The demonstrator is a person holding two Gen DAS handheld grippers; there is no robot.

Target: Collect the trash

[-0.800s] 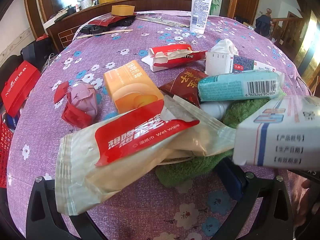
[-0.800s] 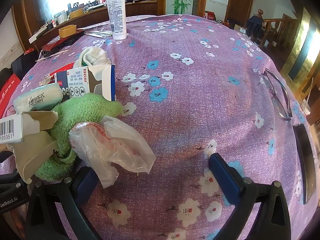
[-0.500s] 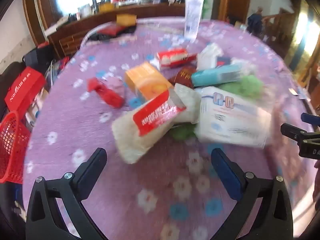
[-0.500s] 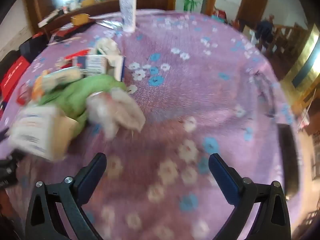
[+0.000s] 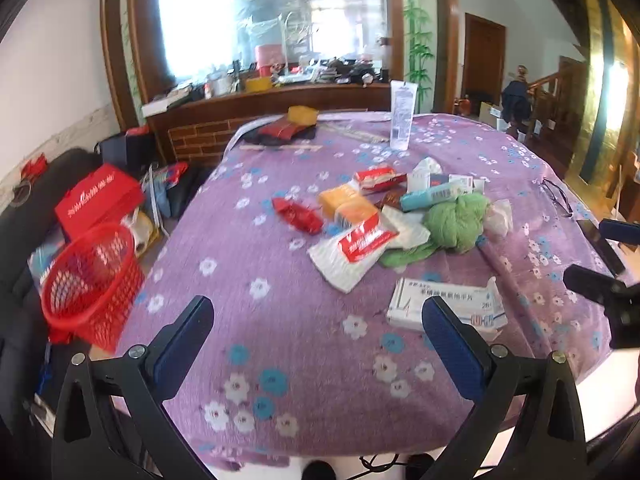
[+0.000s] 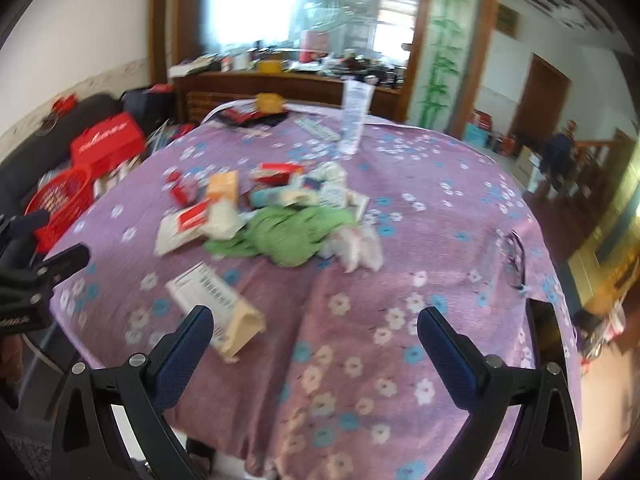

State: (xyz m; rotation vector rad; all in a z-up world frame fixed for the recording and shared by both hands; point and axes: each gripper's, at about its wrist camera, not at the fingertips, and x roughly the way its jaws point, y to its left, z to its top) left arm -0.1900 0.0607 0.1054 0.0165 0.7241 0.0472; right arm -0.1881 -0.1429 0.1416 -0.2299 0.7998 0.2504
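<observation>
Red basket [image 5: 90,280] beside the worktop's [image 5: 280,320] left edge, contents indistinct. Left tool [image 5: 318,320] and right tool [image 6: 314,330] both spread, gripping nothing. Only the right view shows the white carton's [image 6: 216,312] barcode.

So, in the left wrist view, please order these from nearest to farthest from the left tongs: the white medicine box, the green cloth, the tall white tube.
1. The flat white medicine box is nearest the left tongs, beside the right finger.
2. The crumpled green cloth lies mid-table, in the trash pile.
3. The tall white tube stands upright at the far edge.
</observation>
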